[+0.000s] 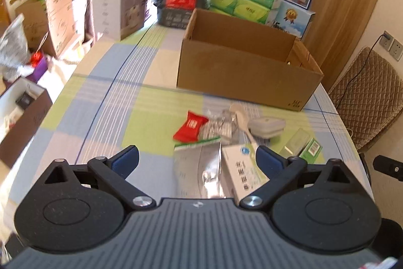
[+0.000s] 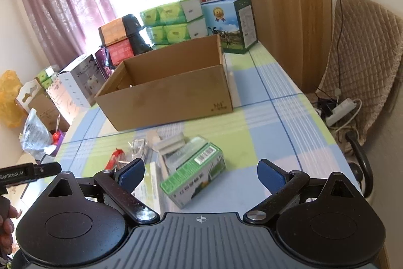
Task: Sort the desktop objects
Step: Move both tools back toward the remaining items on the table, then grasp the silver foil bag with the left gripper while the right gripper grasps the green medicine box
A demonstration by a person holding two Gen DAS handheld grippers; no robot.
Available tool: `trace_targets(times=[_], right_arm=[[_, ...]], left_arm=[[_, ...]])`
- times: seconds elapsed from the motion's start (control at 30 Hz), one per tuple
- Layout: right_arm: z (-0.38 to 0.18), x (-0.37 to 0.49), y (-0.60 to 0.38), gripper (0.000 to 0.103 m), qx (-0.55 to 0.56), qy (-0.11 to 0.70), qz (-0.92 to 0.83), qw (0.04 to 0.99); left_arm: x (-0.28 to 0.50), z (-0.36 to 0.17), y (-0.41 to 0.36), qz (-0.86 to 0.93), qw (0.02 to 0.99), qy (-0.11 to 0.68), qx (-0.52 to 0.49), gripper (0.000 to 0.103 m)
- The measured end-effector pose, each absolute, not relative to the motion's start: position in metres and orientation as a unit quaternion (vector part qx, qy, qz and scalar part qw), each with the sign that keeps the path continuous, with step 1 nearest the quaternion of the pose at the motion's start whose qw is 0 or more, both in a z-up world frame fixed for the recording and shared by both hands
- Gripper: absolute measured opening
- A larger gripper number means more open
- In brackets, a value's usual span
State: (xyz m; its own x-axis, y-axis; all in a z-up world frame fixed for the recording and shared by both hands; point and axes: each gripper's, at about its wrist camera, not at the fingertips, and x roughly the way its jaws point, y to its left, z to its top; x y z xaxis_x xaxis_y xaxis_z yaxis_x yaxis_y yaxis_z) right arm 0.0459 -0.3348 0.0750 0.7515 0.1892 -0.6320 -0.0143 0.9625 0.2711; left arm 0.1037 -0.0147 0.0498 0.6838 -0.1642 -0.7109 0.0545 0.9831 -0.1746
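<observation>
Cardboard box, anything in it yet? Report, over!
Both grippers open, empty. Brown cardboard box interior mostly hidden. Green carton nearest right jaws.

A checked cloth covers the table (image 2: pixel 264 117); on it sit an open cardboard box (image 2: pixel 171 95), a green carton (image 2: pixel 196 175) and a red packet (image 1: pixel 190 126).

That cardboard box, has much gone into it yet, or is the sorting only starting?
Only starting, it seems. The cardboard box shows just a small pale scrap inside. Both grippers, left and right, hold nothing, jaws open. Left to sort: red packet, green box, white medicine box, clear wrappers.
</observation>
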Motion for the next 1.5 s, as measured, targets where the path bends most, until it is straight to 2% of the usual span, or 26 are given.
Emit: trace_targets(times=[0.57,1.5], right_arm=[[0.051,0.046,-0.318,0.094,0.122,0.377,0.062,0.916],[-0.010,0.116,-0.299,0.093,0.135,0.450,0.059,0.881]], left_arm=[[0.080,0.024,-0.008,-0.049,0.901,0.426,-0.061,0.098],[0.126,-0.030,-0.027,-0.061,0.876,0.477,-0.031,0.098]])
